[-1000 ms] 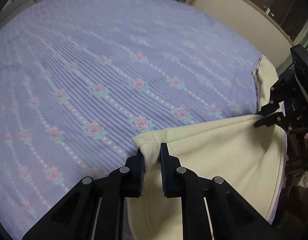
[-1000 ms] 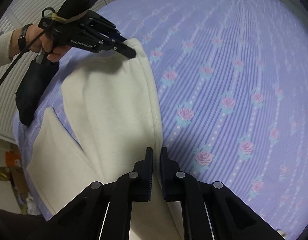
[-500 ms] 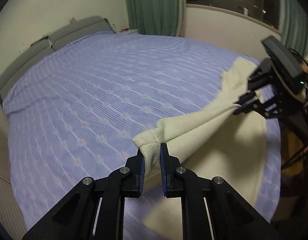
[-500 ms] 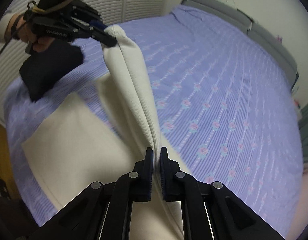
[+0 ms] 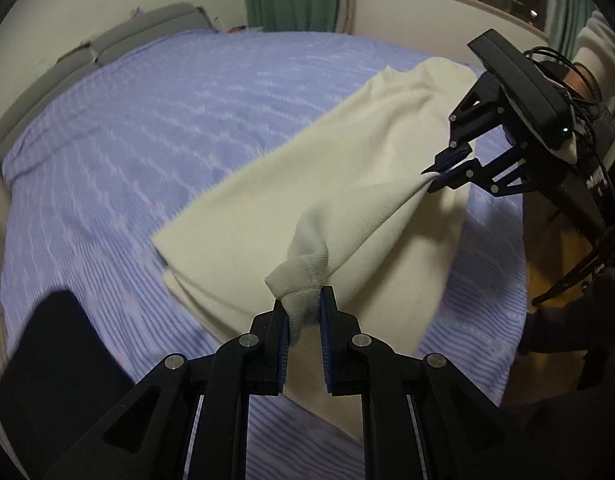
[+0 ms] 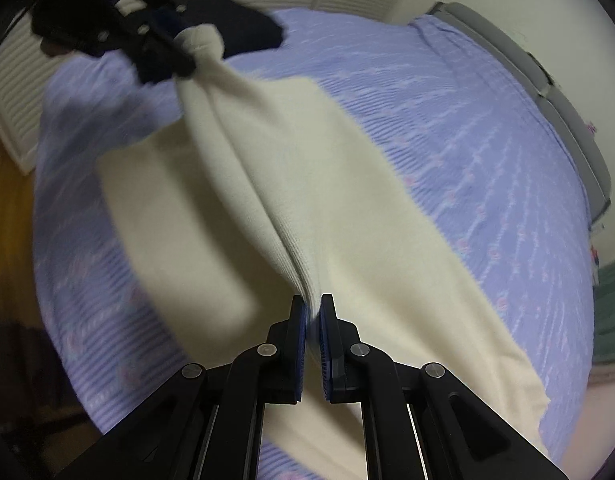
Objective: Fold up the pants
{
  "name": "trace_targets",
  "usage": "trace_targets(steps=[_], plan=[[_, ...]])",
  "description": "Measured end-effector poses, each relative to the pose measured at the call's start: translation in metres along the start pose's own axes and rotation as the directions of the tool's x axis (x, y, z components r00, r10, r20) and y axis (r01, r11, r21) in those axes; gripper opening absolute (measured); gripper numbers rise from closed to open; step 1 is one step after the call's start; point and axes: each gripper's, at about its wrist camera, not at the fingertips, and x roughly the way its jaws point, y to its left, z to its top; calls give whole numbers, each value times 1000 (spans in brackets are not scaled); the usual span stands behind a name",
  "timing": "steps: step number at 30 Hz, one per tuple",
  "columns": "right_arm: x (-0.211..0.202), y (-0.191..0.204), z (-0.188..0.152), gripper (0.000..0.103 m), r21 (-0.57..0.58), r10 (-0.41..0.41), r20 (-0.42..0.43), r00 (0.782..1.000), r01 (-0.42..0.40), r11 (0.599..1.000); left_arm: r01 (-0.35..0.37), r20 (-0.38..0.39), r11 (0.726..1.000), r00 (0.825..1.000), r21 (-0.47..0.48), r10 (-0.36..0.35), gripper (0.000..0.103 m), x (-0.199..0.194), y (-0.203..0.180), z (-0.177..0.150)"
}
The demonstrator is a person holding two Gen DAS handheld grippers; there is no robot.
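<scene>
Cream pants (image 5: 347, 168) hang stretched between two grippers above a bed spread with a lilac flowered cover (image 5: 167, 128). The left gripper (image 5: 303, 312) is clamped on a ribbed cuff, the cloth bunched into a knob between its pads. The right gripper (image 6: 313, 312) is pinched down on a fold of the fabric further along, with pleats running from its tips towards the other tool. Between the two holds the upper leg is lifted off the cover and pulled fairly taut, while the rest of the garment lies flat beneath it.

The cloth looks like a soft, thick knit: light, limp, with no stiffness of its own, so it sags wherever it is not held and will drape rather than crease sharply. It does not look slippery, and the ribbed cuff gives a good bite. I would judge the cuff and the opposite seam edge to be the right places to hold, since gripping mid-panel only gathers the fabric into a bunch. Laying it down evenly will probably call for keeping the tension between the hands so the leg lands straight.

A dark garment (image 5: 55, 360) lies on the near corner of the bed, close to the pants.
</scene>
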Motion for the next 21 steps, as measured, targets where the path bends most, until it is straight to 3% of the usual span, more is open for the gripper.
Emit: trace_targets(steps=[9,16,21], plan=[[-2,25,-14,8,-42,30,-4,1000,-31,999,-29,-12,999,1000,-40,29,15,-6,-20,-28],[4,47,-13,8,-49,54,0,999,-54,997,-29,-60,998,998,-64,25,15,14,-21,-59],[22,57,-23,8,-67,58,-50,997,-62,996,-33,-72,997,997,-66,28,15,23,-30,-73]])
